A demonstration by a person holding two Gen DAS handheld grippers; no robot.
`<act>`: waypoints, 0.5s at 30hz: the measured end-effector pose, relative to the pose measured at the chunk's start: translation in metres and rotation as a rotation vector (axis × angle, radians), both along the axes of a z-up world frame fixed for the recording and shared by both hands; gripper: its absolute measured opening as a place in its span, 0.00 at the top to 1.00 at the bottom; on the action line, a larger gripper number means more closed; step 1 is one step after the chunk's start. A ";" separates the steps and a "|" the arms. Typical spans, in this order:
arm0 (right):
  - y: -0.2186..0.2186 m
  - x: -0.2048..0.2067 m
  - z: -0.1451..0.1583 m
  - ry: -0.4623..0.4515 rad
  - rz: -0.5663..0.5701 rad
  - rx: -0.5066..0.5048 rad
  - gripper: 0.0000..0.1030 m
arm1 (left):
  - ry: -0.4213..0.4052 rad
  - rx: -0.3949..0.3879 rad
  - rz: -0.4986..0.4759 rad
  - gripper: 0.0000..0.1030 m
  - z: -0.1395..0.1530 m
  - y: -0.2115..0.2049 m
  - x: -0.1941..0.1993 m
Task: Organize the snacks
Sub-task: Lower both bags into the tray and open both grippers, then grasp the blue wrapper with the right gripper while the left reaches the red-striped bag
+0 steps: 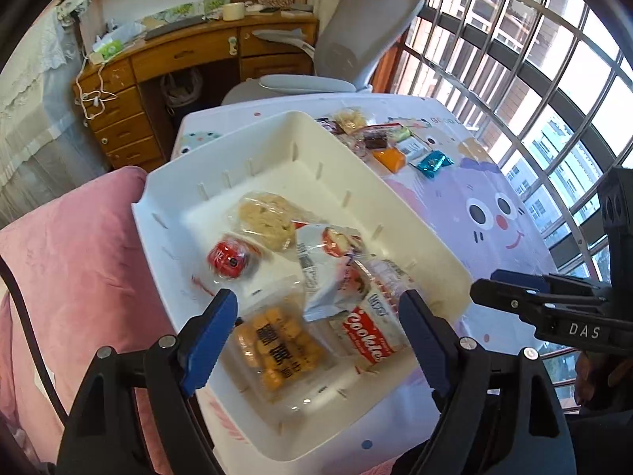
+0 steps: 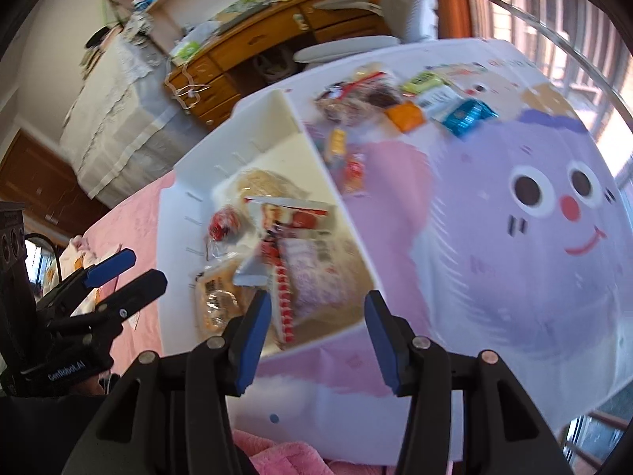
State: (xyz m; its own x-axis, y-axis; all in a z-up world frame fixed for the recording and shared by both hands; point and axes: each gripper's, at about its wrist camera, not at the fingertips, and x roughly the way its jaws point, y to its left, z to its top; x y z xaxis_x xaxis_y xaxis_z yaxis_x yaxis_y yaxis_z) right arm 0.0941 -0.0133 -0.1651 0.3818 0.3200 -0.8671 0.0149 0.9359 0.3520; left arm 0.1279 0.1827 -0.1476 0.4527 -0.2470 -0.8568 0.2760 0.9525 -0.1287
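white bin [image 1: 190,182] holds snacks; left gripper [image 1: 320,336] and right gripper [image 2: 316,336] gape empty

several snacks [image 1: 277,316] in bin [image 1: 435,245] on table [image 1: 514,245]; loose snacks [image 1: 395,142] behind bin.

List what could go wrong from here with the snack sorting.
1. The white bin appears to sit at the table's edge beside the pink cushion; a push from the open left gripper could tip it off.
2. The snacks in the bin overlap, so the cookie pack could drag the grey packet along if lifted.
3. The loose snacks, such as the blue candy, lie close together; the open right gripper might scatter neighbours.
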 end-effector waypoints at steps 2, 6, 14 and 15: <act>-0.010 -0.005 0.000 0.013 -0.027 0.000 0.52 | 0.014 -0.006 -0.008 0.20 0.000 -0.006 0.002; -0.030 -0.012 -0.004 0.044 -0.082 0.013 0.52 | 0.036 -0.015 -0.025 0.20 0.004 -0.021 0.008; -0.066 -0.007 -0.014 0.092 -0.144 0.059 0.52 | 0.080 -0.005 -0.041 0.20 0.016 -0.051 0.032; -0.069 -0.005 -0.015 0.094 -0.145 0.063 0.52 | 0.082 -0.002 -0.042 0.19 0.018 -0.055 0.036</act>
